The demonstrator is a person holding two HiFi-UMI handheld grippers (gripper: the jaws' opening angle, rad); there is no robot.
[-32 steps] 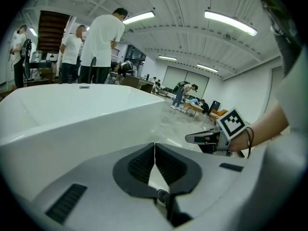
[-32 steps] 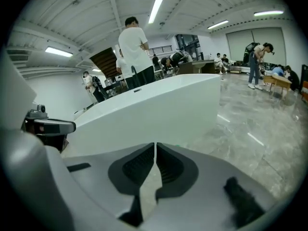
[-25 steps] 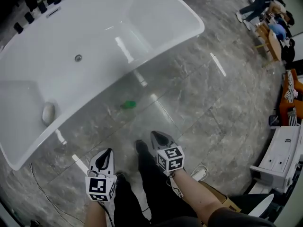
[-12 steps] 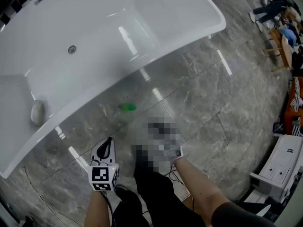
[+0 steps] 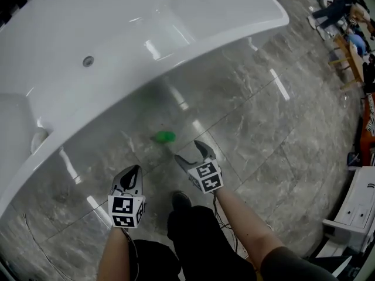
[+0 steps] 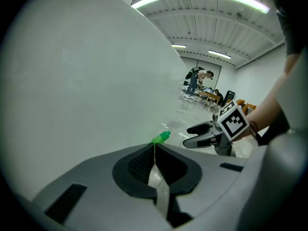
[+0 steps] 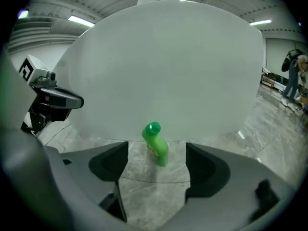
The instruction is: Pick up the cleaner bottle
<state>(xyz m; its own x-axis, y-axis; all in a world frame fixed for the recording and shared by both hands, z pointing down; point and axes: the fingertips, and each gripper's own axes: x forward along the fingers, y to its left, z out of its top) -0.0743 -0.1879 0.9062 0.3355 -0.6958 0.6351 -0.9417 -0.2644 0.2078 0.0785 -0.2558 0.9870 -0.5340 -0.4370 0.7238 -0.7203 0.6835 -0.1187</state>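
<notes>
The green cleaner bottle (image 5: 164, 137) stands upright on the grey marble floor, close to the wall of a white bathtub (image 5: 117, 51). My right gripper (image 5: 191, 151) is just short of it, its jaws opening wide with nothing between them. In the right gripper view the bottle (image 7: 155, 143) shows ahead, centred between the pads and untouched. My left gripper (image 5: 135, 171) is shut and empty, to the left of the bottle and farther back from it. In the left gripper view the bottle's cap (image 6: 161, 138) peeks over the closed fingertips, and the right gripper (image 6: 188, 136) shows at right.
The bathtub's curved wall (image 7: 163, 66) rises right behind the bottle. A pale round object (image 5: 36, 139) lies on the tub's rim at left. My legs and a shoe (image 5: 180, 201) are below the grippers. People and chairs (image 5: 345, 16) are far right, with a white cabinet (image 5: 360, 209) nearer.
Both grippers have come down and forward towards the floor and the bottle. The right gripper's jaws, shut before, now stand wide apart. The left gripper stays shut.
</notes>
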